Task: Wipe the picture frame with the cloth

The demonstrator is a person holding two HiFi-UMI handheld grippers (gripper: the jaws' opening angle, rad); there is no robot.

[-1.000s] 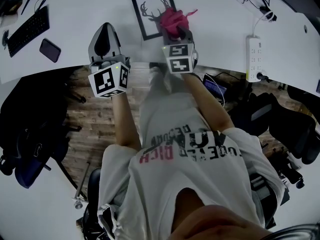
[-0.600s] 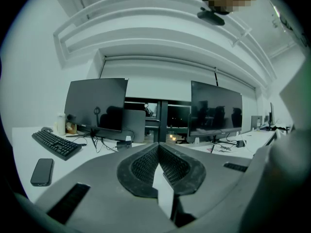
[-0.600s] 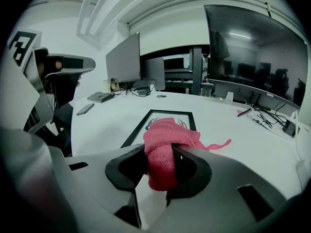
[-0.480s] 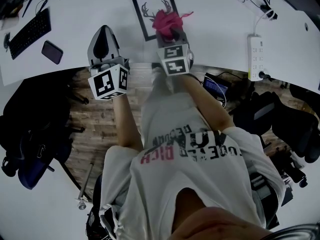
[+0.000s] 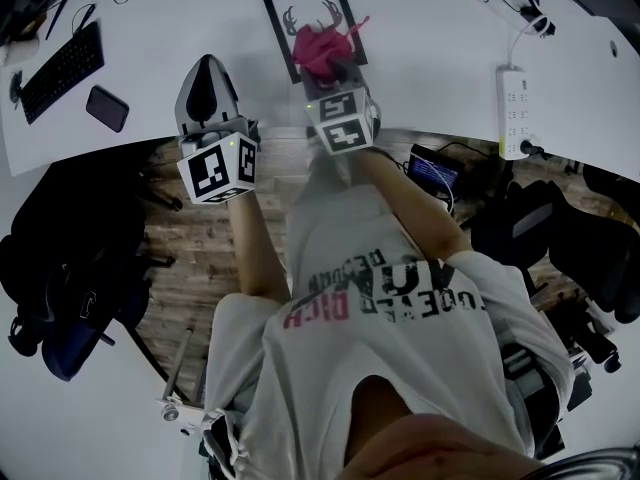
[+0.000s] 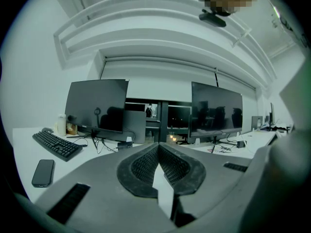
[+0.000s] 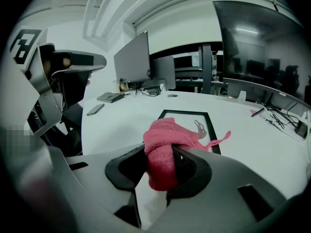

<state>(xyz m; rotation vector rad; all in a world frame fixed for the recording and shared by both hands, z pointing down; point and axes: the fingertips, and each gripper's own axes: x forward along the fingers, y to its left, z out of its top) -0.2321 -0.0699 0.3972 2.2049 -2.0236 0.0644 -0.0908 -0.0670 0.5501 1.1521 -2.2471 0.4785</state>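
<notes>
head view / right gripper (image 5: 335, 73): we see it over the near right part of the picture frame (image 5: 300, 18), with a pink cloth (image 5: 322, 46) bunched at its tips.
head view / frame: it lies flat on the white table (image 5: 420, 28), straight ahead of the person; the cloth covers part of the antler print.
head view / left gripper (image 5: 207, 68): near the table edge, left of the frame and apart from it.
head view / rest: keyboard (image 5: 60, 63) and phone (image 5: 107, 108) far left, power strip (image 5: 510, 113) far right.
left gripper view / jaws: tips pressed together, nothing between them; we see only table through the gap lower down.
left gripper view / background: two dark monitors (image 6: 97, 106) across the table, keyboard and phone at left.
right gripper view / jaws: clamped on the cloth, which fills the gap and bulges out over the pads.
right gripper view / cloth vs frame: the bunch sits over the frame's near end, and a thin tail trails over its right border. We can't tell whether the bunch presses on the glass.
</notes>
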